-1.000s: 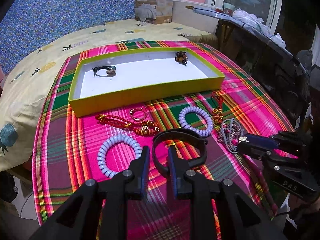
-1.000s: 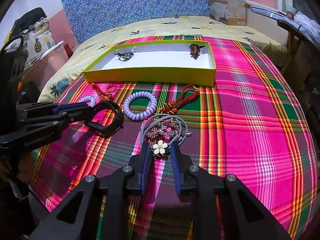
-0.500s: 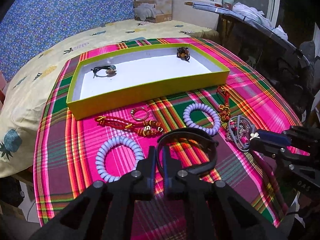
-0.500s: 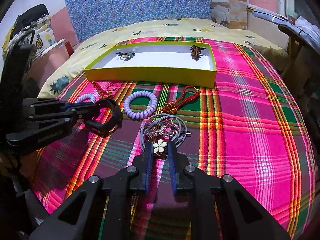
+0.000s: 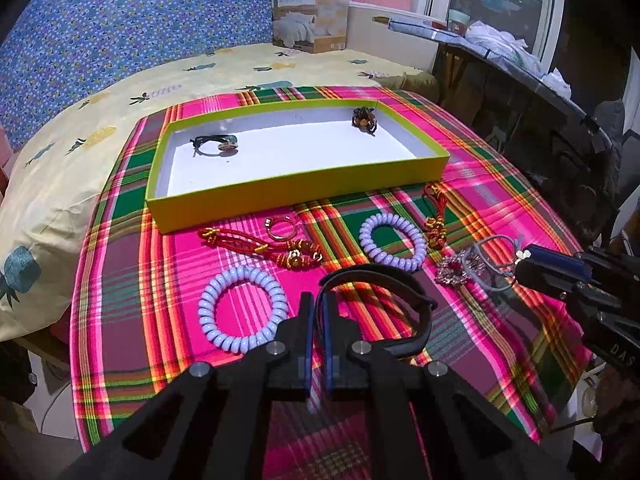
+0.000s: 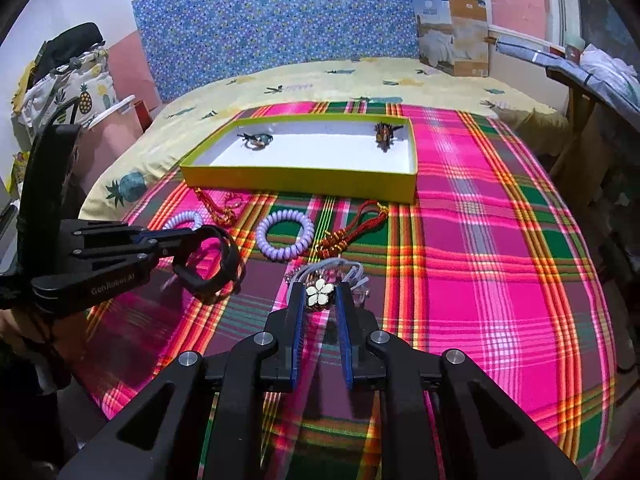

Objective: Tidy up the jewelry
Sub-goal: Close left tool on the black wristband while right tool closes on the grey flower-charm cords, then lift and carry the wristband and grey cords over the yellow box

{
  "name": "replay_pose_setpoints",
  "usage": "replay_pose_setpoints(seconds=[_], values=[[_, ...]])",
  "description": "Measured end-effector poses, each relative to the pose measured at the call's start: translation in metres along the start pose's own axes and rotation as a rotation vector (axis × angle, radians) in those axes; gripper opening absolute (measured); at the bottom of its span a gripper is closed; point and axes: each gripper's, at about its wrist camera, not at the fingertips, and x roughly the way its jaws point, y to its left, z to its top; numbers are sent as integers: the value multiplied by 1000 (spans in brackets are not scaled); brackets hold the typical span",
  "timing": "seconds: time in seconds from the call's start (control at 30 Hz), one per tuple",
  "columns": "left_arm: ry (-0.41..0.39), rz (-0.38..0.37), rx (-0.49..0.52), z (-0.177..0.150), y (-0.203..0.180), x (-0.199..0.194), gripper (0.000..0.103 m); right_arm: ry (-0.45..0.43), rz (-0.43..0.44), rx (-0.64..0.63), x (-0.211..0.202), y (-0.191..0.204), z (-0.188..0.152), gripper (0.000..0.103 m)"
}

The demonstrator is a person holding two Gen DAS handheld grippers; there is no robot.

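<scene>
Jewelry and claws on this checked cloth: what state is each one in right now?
Left claw: shut on the black band.
Black band: gripped at its edge.
Right claw: shut on the flower hair tie.
Flower hair tie: pinched at the white flower.
Yellow box: open, no lid, two pieces inside.
Purple coil tie: lying loose on the cloth.
Pale coil tie: lying loose.
Gold ring: lying outside the box.

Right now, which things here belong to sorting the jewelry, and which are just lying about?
Part of the job:
- yellow tray
- black bracelet, held by the left gripper
- flower hair tie, held by the right gripper
- two purple coil bracelets
- red cords
- ring

Lying about:
- quilt box
- pineapple bedsheet
</scene>
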Motion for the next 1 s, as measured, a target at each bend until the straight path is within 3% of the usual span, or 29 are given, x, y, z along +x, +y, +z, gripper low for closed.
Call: replay_pose_setpoints(seconds=[0.43,1.0], values=[[-69,-13,-24,12,2,-30,4,-87,-9,-26,-26,4,18,15],[-106,10,-54,36,17,-36,4,-141,-5,-64,-26,8,45,15]])
